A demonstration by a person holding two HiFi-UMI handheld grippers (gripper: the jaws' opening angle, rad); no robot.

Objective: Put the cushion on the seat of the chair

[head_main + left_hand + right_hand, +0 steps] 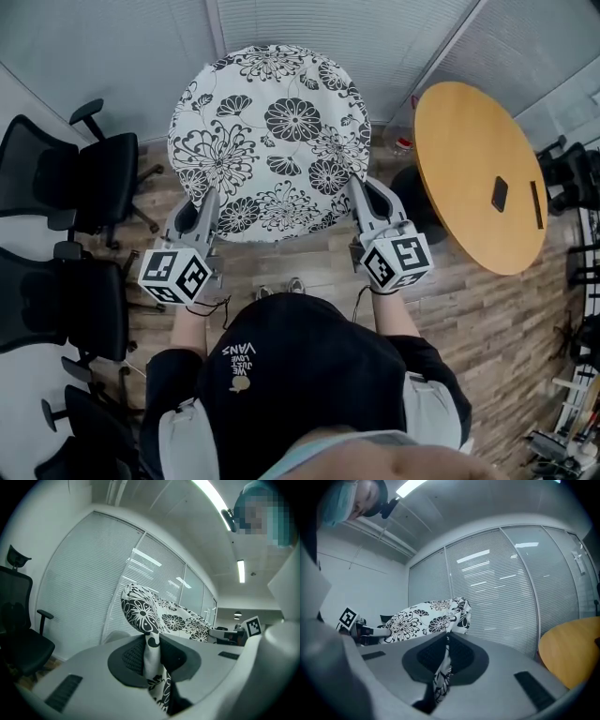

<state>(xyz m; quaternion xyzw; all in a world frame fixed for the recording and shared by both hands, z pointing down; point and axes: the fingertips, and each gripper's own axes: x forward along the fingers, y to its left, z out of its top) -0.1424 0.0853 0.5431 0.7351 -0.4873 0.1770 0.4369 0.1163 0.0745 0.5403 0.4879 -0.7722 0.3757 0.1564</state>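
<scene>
While standing on the wooden floor (469, 309), holding the round black-and-white flowered cushion (270, 141) up in the air, out on the far side of both hands. Pinching its near left rim with the left tool (208, 204), jaws clamping on the fabric; pinching its near right rim with the right tool (361, 192), cloth squeezed thin between the pads. Hanging it between the black office chairs (94, 178) at the left and the round wooden table (478, 178) at the right, apart from both.

White cushion (270, 141) with black flowers; orange table (478, 173); black chairs (84, 178)
</scene>
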